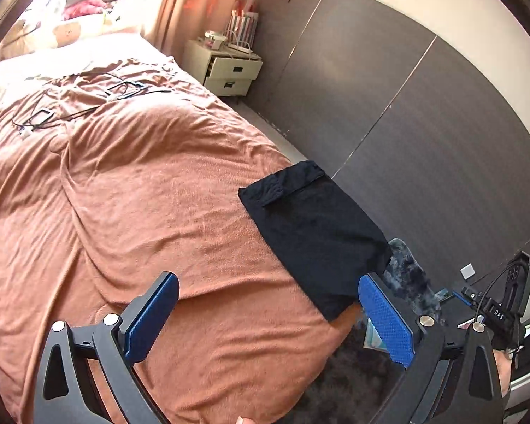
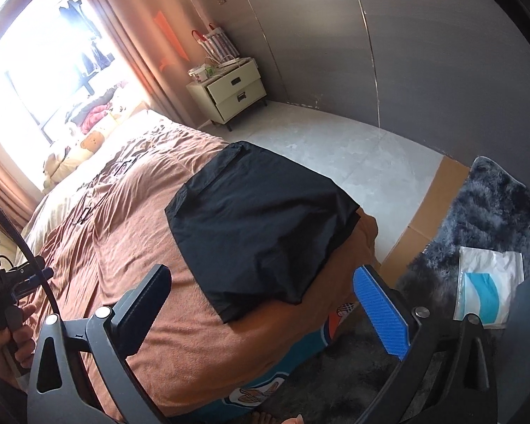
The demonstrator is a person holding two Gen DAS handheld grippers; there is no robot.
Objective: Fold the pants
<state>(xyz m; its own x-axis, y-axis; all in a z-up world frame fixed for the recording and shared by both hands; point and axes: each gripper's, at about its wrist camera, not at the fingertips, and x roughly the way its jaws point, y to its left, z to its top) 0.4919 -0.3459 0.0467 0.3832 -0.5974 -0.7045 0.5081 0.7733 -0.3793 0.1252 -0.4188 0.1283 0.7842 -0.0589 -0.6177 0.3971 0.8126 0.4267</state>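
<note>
Already folded into a compact dark rectangle, the black pants (image 1: 311,233) lie flat on the brown bedspread (image 1: 141,194), at the corner of the bed nearest the grey wall panels (image 1: 424,123). Nothing touches them. Nearer the camera than the pants, the left gripper (image 1: 268,314) hangs above the bedspread with its blue-padded fingers (image 1: 385,321) spread wide and nothing between them. The right gripper (image 2: 261,311) likewise stands fully open and empty, just short of the pants' near edge. Beyond the pants, against the wall, a cream nightstand (image 2: 235,88) stands. Beside the pants' corner of the bed, a dark shaggy rug (image 2: 494,205) covers the floor.
</note>
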